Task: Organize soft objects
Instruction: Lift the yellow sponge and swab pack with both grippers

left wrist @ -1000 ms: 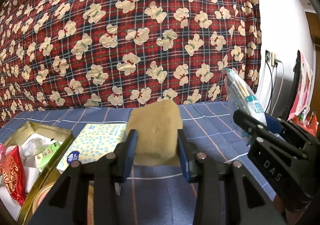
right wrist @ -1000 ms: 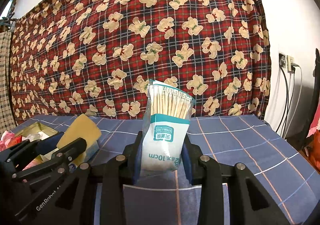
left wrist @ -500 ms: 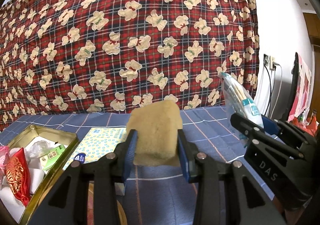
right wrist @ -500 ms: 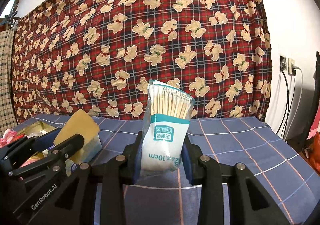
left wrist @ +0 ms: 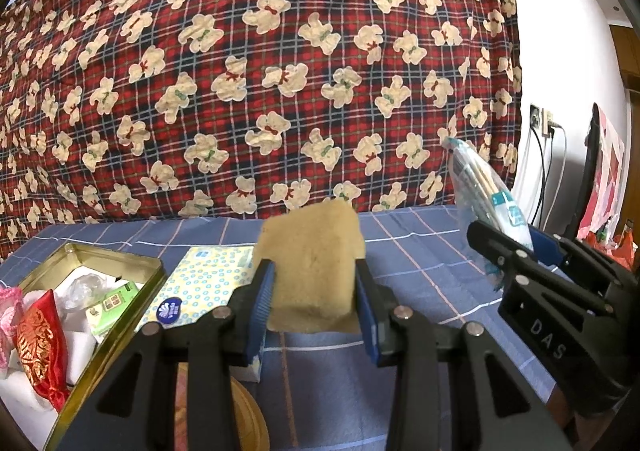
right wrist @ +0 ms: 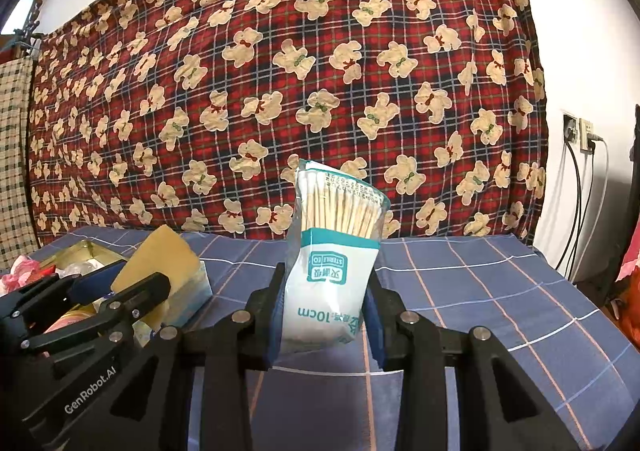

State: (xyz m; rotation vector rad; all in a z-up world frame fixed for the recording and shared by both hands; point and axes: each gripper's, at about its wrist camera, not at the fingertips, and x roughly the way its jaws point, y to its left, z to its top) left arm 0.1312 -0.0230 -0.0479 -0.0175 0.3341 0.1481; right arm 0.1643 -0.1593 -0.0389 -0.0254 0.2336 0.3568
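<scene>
My left gripper (left wrist: 314,291) is shut on a tan sponge (left wrist: 314,263) and holds it above the blue checked cloth. My right gripper (right wrist: 324,311) is shut on a plastic bag of cotton swabs (right wrist: 332,263), held upright. The right gripper with the swab bag (left wrist: 484,191) shows at the right of the left wrist view. The left gripper with the sponge (right wrist: 160,263) shows at the left of the right wrist view. A gold tin (left wrist: 132,263) at the left holds a red pouch (left wrist: 40,347), white packets and a green packet.
A tissue pack (left wrist: 204,287) with blue dots lies beside the tin, under the left gripper. A round gold lid (left wrist: 248,419) lies near the front edge. A red bear-print blanket (left wrist: 260,71) hangs behind. Wall sockets and cables (right wrist: 580,155) are at the right.
Both grippers have lifted slightly and tilted up with their loads. The tin and tissue pack sit lower in the left wrist view. The grips are unchanged.
</scene>
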